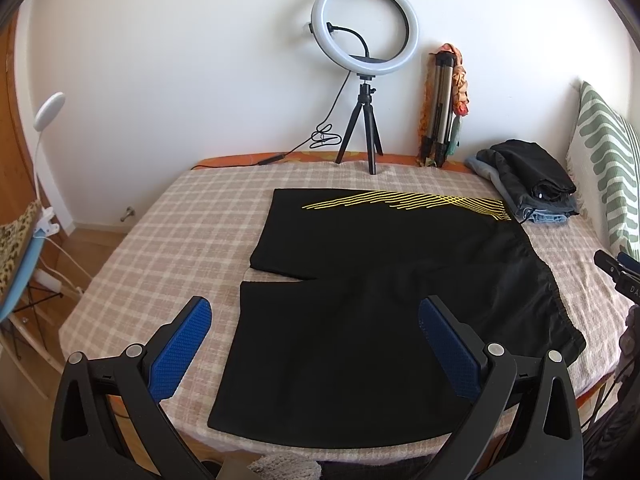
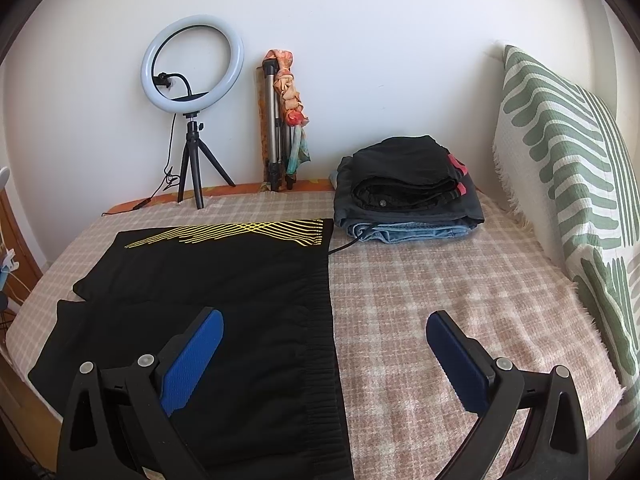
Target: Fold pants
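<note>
On the bed (image 1: pixel 168 216), over a pink-and-cream checked cover, a pair of black shorts (image 1: pixel 360 312) lies spread flat, both legs side by side with a narrow gap between them at the hem end. Yellow curved lines run across the far leg toward the waistband (image 2: pixel 330 320) (an elastic, gathered band, lying straight in the right wrist view). The left tongs (image 1: pixel 316 340) hang released above the near leg, the blue pads wide apart, one over the checked cover and one over the black cloth; whether they touch the fabric cannot be told. The right tongs (image 2: pixel 324 344) are likewise spread wide, straddling the waistband, the left pad over the shorts and the right pad over bare cover. Beyond the waistband sits a stack of folded clothes (image 2: pixel 408 188), dark garments on top of blue denim. A ring light (image 1: pixel 365 26) on a small tripod stands by the wall, a folded tripod (image 2: pixel 276 128) beside it, and a green-patterned pillow (image 2: pixel 568 184) leans at the right.
</note>
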`<state>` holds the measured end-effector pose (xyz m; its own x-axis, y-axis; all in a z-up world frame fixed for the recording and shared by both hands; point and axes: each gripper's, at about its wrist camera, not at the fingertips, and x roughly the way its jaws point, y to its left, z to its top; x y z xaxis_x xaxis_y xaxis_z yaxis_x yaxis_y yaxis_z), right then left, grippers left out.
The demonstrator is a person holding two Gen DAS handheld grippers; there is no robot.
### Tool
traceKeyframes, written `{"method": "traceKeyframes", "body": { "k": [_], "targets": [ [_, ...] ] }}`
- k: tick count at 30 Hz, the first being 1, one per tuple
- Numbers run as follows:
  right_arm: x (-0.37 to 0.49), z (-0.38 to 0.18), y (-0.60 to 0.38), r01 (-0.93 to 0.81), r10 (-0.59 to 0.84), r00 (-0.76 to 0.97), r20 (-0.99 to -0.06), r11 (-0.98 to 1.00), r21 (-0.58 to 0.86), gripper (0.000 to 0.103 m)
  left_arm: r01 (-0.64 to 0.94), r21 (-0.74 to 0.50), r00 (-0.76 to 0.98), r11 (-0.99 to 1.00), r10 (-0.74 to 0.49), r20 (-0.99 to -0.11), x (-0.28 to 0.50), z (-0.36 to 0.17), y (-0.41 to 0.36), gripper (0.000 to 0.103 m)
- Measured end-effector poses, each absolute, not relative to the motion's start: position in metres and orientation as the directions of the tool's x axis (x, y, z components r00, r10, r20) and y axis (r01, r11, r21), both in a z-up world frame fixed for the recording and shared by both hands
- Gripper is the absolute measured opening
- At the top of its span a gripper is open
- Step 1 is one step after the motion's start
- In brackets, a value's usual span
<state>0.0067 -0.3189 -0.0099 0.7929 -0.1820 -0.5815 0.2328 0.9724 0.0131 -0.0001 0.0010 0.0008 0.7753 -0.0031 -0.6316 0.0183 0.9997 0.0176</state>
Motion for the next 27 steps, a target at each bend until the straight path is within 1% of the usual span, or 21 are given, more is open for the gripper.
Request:
{"method": "traceKeyframes", "body": {
  "k": [14, 21, 27],
  "targets": [
    [0.008, -0.011, -0.317, 0.227, -0.179, 0.792, -0.583, 0.974, 0.011, 0.103, 0.015, 0.016, 0.781, 1.0, -0.002, -0.625, -0.001, 0.001, 0.002, 0.103],
    [0.01, -0.012, -0.318, 0.223, -0.171, 0.792, -0.586, 0.975, 0.016, 0.103, 0.01, 0.021, 0.767, 1.0, 0.006, -0.642, 0.001, 0.0, 0.003, 0.103],
    [0.015, -0.009, -0.326, 0.222, -0.163, 0.802, -0.574, 0.975, 0.034, 0.103, 0.009, 0.059, 0.768, 0.998, 0.03, -0.64, 0.005, -0.002, 0.013, 0.103]
  ]
}}
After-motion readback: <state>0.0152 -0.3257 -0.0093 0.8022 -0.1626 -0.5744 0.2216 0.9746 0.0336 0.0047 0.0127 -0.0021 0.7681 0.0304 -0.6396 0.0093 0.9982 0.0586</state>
